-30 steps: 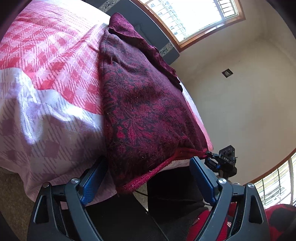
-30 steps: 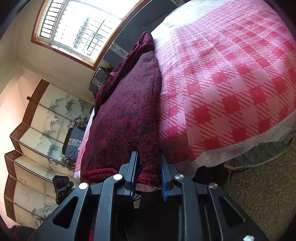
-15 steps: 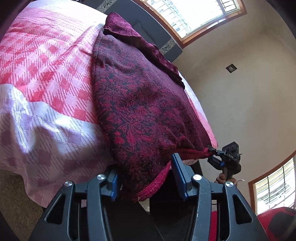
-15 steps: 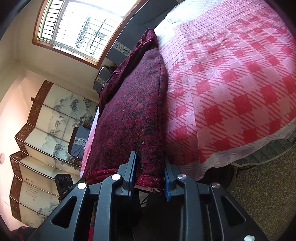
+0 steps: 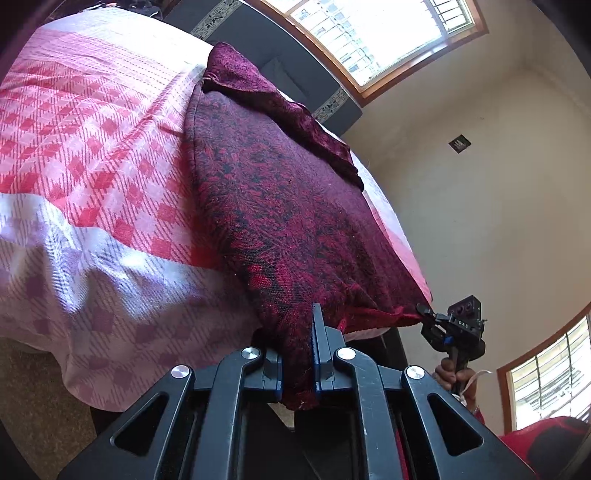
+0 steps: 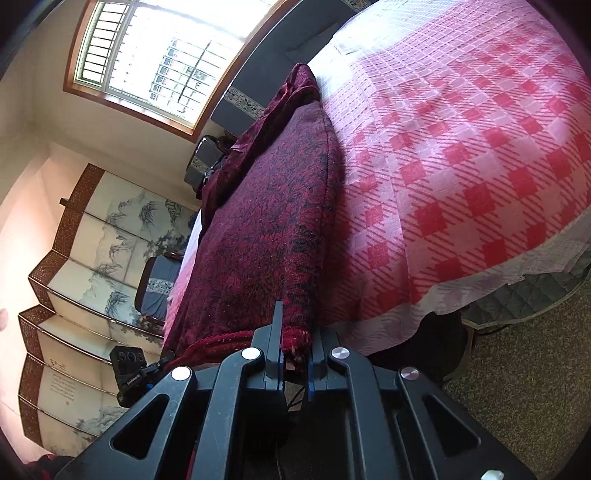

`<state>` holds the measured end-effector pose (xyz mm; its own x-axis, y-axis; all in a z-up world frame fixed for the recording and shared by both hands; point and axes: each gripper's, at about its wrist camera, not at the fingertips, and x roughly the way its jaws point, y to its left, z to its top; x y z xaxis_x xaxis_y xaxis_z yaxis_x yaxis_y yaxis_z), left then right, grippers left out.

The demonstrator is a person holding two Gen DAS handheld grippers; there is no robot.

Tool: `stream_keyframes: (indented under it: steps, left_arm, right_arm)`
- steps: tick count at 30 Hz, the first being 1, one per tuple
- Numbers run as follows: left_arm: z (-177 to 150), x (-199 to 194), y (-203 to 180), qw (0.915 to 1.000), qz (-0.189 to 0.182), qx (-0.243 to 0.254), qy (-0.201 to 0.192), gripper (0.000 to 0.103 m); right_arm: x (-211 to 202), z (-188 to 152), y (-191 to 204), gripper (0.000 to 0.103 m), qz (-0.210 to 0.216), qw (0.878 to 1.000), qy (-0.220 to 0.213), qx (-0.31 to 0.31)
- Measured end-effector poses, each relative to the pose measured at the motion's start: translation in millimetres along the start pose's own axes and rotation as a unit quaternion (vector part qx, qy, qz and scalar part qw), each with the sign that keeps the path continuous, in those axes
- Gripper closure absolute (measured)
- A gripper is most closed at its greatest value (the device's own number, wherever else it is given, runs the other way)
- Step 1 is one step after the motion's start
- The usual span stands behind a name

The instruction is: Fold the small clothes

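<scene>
with the left gripper (image 5: 297, 363) and right gripper (image 6: 295, 352) each just clamped on a near hem corner of the dark red knit garment (image 5: 280, 206) lying on the checked bedspread (image 5: 92, 155), lift both corners evenly, keeping the hem taut

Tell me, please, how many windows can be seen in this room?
2. One large barred window is behind the bed's dark headboard; a second window sits at the lower right of the left wrist view. Others may be out of view.
</scene>
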<state>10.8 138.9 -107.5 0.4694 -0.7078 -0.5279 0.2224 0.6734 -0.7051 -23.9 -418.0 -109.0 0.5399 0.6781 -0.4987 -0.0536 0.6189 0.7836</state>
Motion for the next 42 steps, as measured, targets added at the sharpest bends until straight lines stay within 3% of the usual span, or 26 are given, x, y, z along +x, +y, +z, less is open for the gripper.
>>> stream_keyframes:
  steps: [7, 8, 11, 13, 15, 16, 22, 23, 26, 32, 37, 39, 42]
  left_arm:
    - [0.0, -16.6, 5.9, 0.9998, 0.015, 0.014, 0.006, 0.092]
    - [0.6, -15.9, 8.3, 0.9998, 0.018, 0.012, 0.003, 0.092]
    - [-1.1, -12.8, 11.6, 1.0000, -0.007, 0.007, 0.001, 0.092]
    - [-2.0, -8.0, 13.4, 0.9999, -0.004, -0.005, 0.012, 0.085]
    - [-2.5, -5.4, 19.0, 0.9995, -0.016, -0.023, 0.016, 0.073]
    - [-2.7, -4.6, 21.7, 0.9993, -0.018, -0.029, 0.014, 0.070]
    - [-4.5, -19.8, 45.5, 0.9919, -0.081, -0.095, -0.022, 0.052]
    - [-3.7, -23.2, 46.6, 0.9922, -0.076, -0.094, -0.030, 0.046]
    - [-0.3, -21.8, 45.6, 0.9942, -0.066, -0.082, -0.024, 0.045]
    - [-1.3, -1.5, 44.5, 0.9946, -0.072, -0.075, 0.003, 0.043]
    - [-0.5, 14.9, 47.9, 0.9939, -0.073, -0.081, 0.017, 0.043]
    - [0.8, 18.3, 47.2, 0.9938, -0.075, -0.079, 0.021, 0.043]
    - [3.2, 25.2, 46.9, 0.9932, -0.077, -0.082, 0.029, 0.043]
  right_arm:
    - [-20.6, -14.2, 18.6, 0.097, 0.012, 1.000, -0.012, -0.016]
    - [-22.1, -13.5, 20.2, 0.097, -0.002, 0.999, -0.015, -0.028]
    - [-30.3, -4.2, 10.9, 0.093, -0.017, 0.999, -0.035, -0.017]
    - [-33.8, 2.8, 5.5, 0.086, -0.034, 0.998, -0.042, -0.014]
    - [-33.8, 9.7, 0.8, 0.055, -0.032, 0.998, -0.048, -0.012]
    - [-32.0, 12.9, -1.7, 0.051, -0.026, 0.999, -0.047, -0.007]
    - [-32.0, 20.2, -12.4, 0.043, 0.028, 0.998, -0.048, 0.025]
    - [-34.7, 18.7, -14.7, 0.041, 0.031, 0.998, -0.047, 0.027]
    - [-39.1, 17.0, -24.1, 0.035, 0.045, 0.997, -0.046, 0.043]
    - [-22.6, 27.8, -30.1, 0.034, 0.056, 0.997, -0.033, 0.050]
    - [9.8, 30.4, -10.1, 0.037, 0.022, 1.000, 0.006, 0.009]
    - [18.8, 31.5, -1.8, 0.058, 0.005, 1.000, 0.016, -0.010]
    - [31.0, 33.8, 0.9, 0.073, -0.009, 0.999, 0.031, -0.014]
